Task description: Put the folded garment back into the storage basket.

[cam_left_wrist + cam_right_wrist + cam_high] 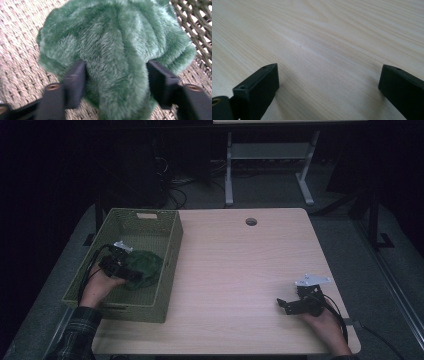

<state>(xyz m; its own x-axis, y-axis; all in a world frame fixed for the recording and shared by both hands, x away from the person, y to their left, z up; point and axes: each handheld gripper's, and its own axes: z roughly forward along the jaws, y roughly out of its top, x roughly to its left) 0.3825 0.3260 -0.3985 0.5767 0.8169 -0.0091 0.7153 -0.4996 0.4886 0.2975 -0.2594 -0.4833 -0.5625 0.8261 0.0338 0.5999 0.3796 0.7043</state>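
A green furry plush toy (pixel 147 265) lies on the woven floor of an olive-green basket (pixel 135 312) at the table's left. My left gripper (pixel 134 274) reaches into the basket from the near side. In the left gripper view its jaws press into both sides of the plush toy (pixel 117 37), and the fur between them is bunched into folds. My right gripper (pixel 281 304) rests low over the wooden table (pixel 240 270) near the front right corner. Its jaws stand wide apart over bare wood (pixel 324 45) with nothing between them.
The basket has tall latticed walls (pixel 197 15) close to the plush on one side. A round cable hole (pixel 251 221) sits near the table's far edge. A white desk frame (pixel 270 165) and cables stand on the dark floor beyond.
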